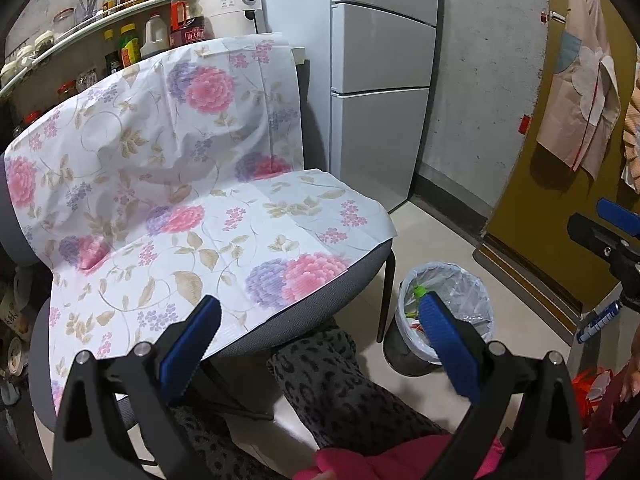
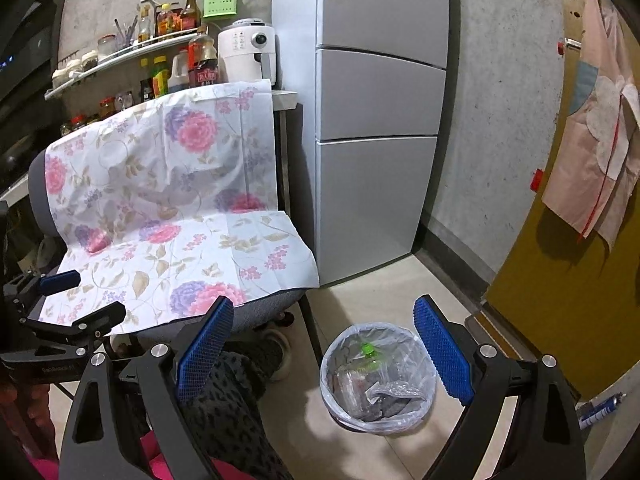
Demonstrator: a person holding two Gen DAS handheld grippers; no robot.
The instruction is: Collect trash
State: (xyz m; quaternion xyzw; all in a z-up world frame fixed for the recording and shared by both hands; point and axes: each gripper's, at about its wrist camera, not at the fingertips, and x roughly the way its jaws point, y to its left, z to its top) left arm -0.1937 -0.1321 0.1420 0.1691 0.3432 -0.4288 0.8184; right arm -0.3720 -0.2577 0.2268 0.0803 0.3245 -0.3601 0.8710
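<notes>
Both grippers idle between pickups. Left gripper (image 1: 320, 328) jaws spread wide, nothing held; right gripper (image 2: 324, 332) same, empty.

Bin (image 2: 416, 416) on floor beside chair (image 2: 264, 312), near fridge (image 2: 376, 120). Clear liner, part filled: green-capped bottle (image 2: 367, 354), crumpled plastic wrap.

No loose trash visible on chair cover or nearby floor. Next move, likely: search for remaining item, or gather liner rim.
</notes>
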